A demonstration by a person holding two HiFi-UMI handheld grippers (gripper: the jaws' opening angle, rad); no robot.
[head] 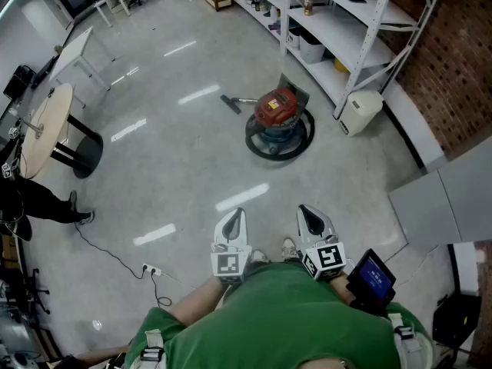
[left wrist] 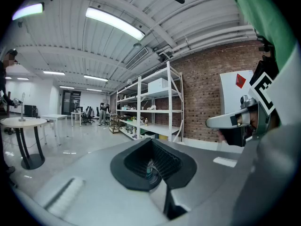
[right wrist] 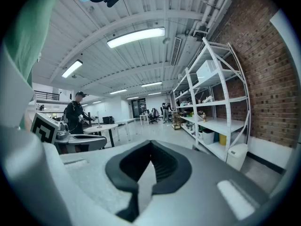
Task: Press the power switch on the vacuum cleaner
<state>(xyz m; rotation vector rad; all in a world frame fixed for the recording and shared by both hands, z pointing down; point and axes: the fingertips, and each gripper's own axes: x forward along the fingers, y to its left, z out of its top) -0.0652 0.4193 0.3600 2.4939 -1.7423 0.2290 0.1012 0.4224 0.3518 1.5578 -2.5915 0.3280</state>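
Far across the glossy grey floor (head: 192, 167) sits the round red-topped vacuum cleaner (head: 278, 121); with left gripper (head: 234, 220) and right gripper (head: 307, 215) both closed, empty, step close before pressing its switch squarely.

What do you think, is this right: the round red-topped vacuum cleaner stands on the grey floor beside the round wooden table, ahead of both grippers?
No. The round red-topped vacuum cleaner stands on the grey floor beside the white metal shelving, not the round wooden table. It is ahead of the left gripper and right gripper. The head view shows it.
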